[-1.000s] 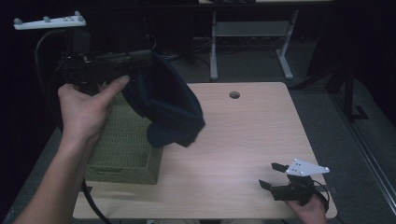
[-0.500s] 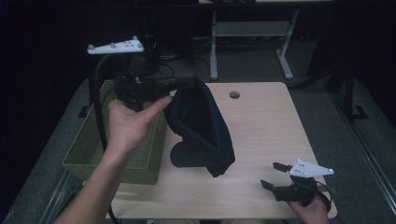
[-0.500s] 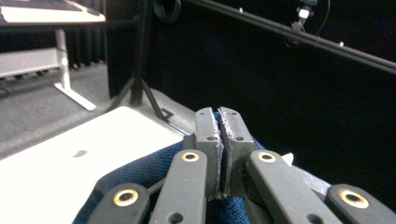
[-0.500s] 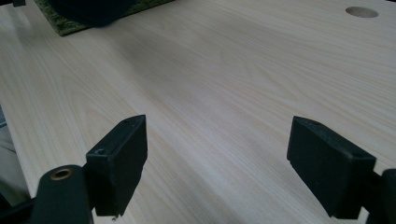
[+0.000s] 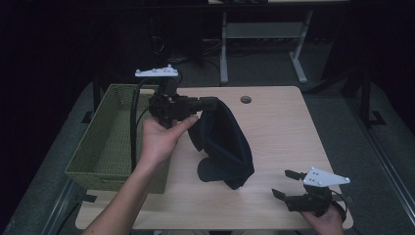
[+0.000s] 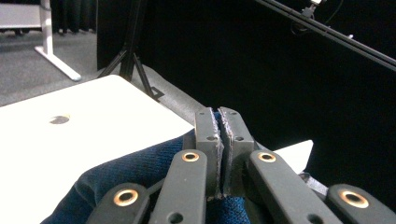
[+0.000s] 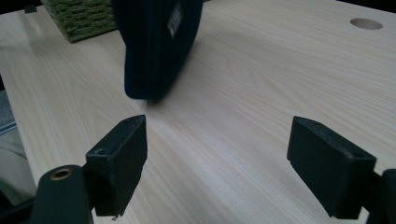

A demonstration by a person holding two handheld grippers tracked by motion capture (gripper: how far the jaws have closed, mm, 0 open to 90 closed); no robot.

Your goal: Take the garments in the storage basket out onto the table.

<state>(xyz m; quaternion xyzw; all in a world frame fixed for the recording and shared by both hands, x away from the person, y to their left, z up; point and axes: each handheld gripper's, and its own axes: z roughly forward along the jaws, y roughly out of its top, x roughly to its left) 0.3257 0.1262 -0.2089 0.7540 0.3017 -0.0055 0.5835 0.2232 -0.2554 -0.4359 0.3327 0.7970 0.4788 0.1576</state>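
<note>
My left gripper (image 5: 213, 103) is shut on the top edge of a dark navy cloth (image 5: 224, 147), held over the middle of the wooden table (image 5: 284, 132). The cloth hangs down from the jaws and its lower end touches the tabletop. In the left gripper view the pads (image 6: 222, 122) press together on the blue fabric (image 6: 140, 172). My right gripper (image 5: 286, 183) rests near the front right corner, open, with nothing between its fingers (image 7: 122, 156). From there the cloth (image 7: 154, 42) hangs a short way ahead of the right gripper (image 7: 217, 130).
A green woven basket (image 5: 112, 137) stands at the table's left edge, beside the left hand; its corner (image 7: 79, 16) is in the right gripper view. A round cable hole (image 5: 245, 99) sits near the far edge. Desk legs and dark floor lie beyond the table.
The left hand has carried the cloth down and to the right, from above the basket to over the table's middle. The cloth's lower end now meets the tabletop. The right gripper has stayed put.
</note>
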